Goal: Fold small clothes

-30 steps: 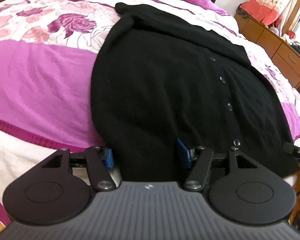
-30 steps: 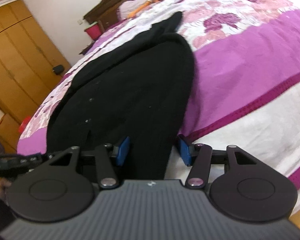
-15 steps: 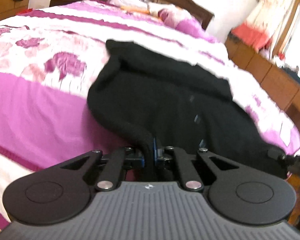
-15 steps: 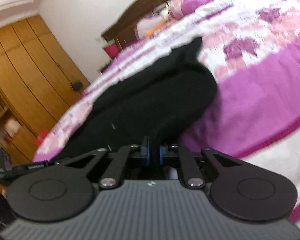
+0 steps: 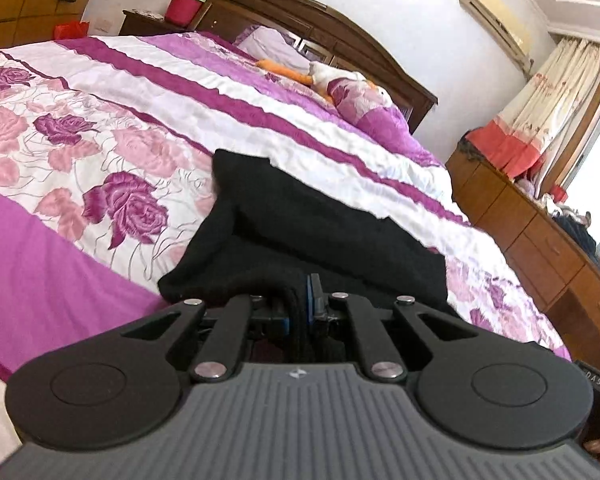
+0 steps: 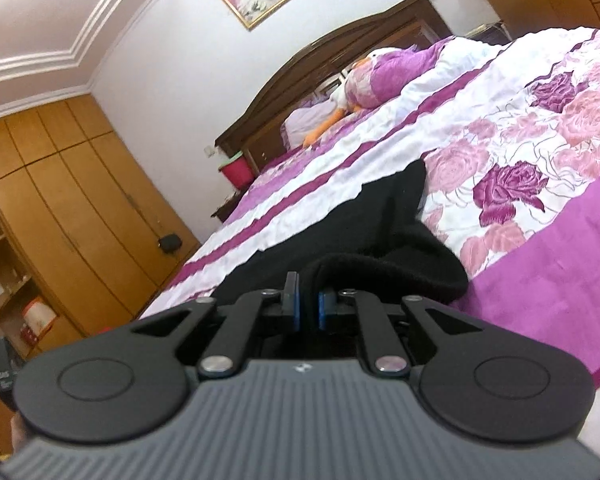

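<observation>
A black buttoned cardigan (image 5: 324, 236) lies on the purple and white floral bedspread (image 5: 100, 152). My left gripper (image 5: 302, 300) is shut on the cardigan's near hem at its left side, and the cloth is lifted and bunched at the pads. My right gripper (image 6: 308, 308) is shut on the near hem of the cardigan (image 6: 356, 236) at its right side, with a rolled fold rising over the pads. The far end of the cardigan rests flat on the bed.
A dark wooden headboard (image 5: 340, 28) and pillows with a stuffed toy (image 5: 332, 76) are at the far end of the bed. A wooden dresser (image 5: 548, 240) stands right of the bed. Wooden wardrobes (image 6: 60, 200) and a red bin (image 6: 236, 168) stand on the other side.
Both grippers closed on the cardigan's near hem and lifted it, carrying it forward toward the headboard. The cardigan now looks shorter and bunched near the pads.
</observation>
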A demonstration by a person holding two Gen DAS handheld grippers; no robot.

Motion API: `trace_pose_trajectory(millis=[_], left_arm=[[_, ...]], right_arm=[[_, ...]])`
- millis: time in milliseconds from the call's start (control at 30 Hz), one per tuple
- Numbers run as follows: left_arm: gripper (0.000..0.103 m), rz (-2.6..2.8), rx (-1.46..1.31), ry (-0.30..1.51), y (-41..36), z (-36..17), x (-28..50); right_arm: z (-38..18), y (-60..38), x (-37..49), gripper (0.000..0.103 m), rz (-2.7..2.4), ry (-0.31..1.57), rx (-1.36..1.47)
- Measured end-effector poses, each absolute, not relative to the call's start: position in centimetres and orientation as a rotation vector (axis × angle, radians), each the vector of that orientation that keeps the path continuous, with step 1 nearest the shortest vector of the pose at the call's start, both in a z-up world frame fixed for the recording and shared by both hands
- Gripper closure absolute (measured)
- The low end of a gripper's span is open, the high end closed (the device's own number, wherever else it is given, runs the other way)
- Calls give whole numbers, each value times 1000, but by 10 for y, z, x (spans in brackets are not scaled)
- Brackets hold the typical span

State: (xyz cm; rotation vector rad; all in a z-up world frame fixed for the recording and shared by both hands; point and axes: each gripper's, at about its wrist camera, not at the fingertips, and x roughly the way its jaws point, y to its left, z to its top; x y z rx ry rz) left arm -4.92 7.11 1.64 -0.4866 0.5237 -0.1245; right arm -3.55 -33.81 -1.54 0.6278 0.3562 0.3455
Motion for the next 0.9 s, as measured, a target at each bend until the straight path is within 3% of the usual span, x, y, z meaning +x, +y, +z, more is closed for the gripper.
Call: trace_pose_trajectory(millis=[900], left_arm=[[96,-49,-501,415,80,39,62]], right_arm=[[13,-317,65,92,247,176,587]])
